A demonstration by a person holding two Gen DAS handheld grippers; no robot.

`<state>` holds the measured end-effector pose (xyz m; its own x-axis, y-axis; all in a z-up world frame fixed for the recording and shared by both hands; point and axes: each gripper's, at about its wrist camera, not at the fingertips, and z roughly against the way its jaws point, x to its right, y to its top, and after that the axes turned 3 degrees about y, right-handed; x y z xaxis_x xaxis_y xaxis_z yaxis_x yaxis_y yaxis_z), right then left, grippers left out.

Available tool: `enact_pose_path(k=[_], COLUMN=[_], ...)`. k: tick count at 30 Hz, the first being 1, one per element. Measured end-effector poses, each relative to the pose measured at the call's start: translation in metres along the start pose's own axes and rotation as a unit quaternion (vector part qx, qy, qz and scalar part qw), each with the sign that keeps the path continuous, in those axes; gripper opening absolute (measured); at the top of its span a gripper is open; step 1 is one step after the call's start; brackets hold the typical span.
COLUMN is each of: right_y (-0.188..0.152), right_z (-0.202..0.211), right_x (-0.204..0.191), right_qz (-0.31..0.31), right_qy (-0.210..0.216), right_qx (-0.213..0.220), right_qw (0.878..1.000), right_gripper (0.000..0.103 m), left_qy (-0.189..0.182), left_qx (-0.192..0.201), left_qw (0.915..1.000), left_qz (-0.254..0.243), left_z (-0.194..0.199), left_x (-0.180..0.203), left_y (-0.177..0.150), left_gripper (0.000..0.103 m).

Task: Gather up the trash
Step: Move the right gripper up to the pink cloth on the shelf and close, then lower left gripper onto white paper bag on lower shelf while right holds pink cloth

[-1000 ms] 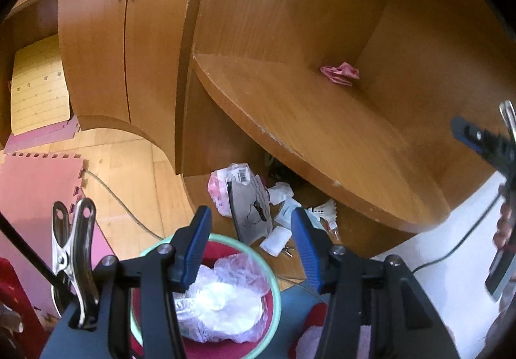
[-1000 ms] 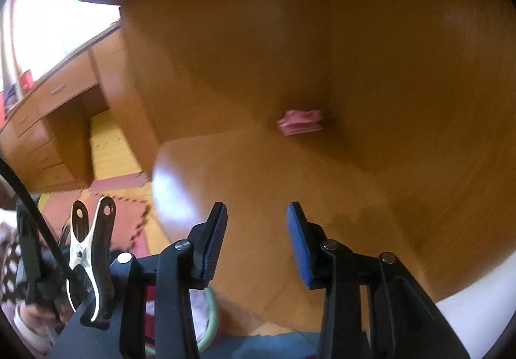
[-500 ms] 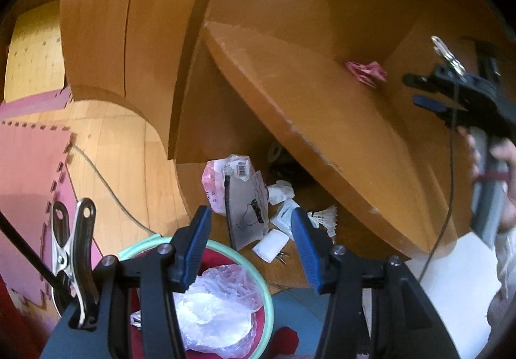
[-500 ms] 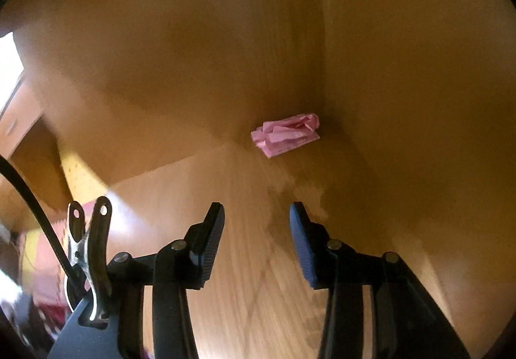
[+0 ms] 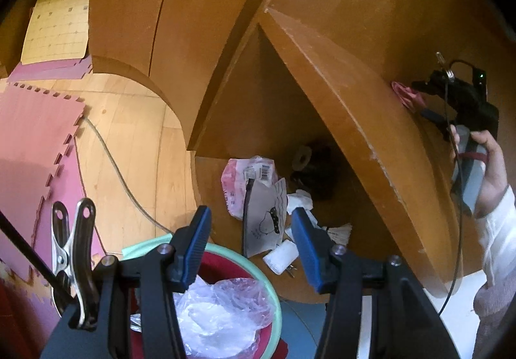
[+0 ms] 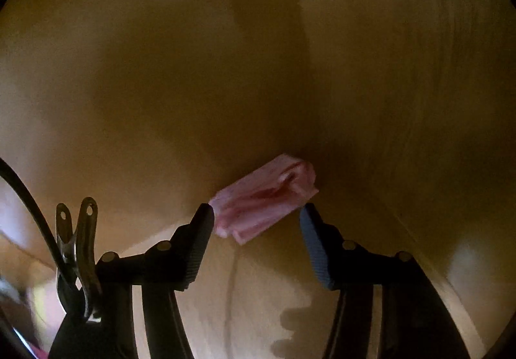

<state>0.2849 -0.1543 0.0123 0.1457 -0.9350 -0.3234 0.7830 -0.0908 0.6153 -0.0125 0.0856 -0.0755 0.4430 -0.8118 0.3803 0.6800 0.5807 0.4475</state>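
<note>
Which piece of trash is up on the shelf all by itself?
The crumpled pink paper, alone in the shelf's back corner by the right gripper. The other scraps lie heaped underneath.

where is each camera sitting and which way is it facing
Left wrist: on the left gripper, aimed down at the green-rimmed bin and litter under the wooden shelf; the person's right hand shows.
Right wrist: on the right gripper, facing the shelf corner, open jaws just widened, nearing the pink wrapper.
Shared: wrapper, shelf.
</note>
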Motion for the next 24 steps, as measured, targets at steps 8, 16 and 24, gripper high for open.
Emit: enact_pose_path(k=[8, 16, 24], right_y=[0.010, -0.002, -0.042], right_z=[-0.020, -0.004, 0.057], right_x=[0.006, 0.015, 0.013], right_qz=[-0.028, -0.019, 0.016], right_qy=[-0.023, -0.022, 0.036], right_qx=[0.005, 0.014, 0.029], right_qw=[0.999, 0.999, 0.999], right_gripper=[0.058, 0.010, 0.008], left_qy=[0.008, -0.004, 0.008], left_qx=[0.001, -0.013, -0.044], left_qw=[0.9999, 0.9998, 0.9988], left_qz=[0.011, 0.013, 0.017], left_z=[-0.004, -0.013, -0.049], left_x=[-0.003, 0.001, 0.002], left_y=[0.003, 0.001, -0.013], left_gripper=[0.054, 0.054, 0.054])
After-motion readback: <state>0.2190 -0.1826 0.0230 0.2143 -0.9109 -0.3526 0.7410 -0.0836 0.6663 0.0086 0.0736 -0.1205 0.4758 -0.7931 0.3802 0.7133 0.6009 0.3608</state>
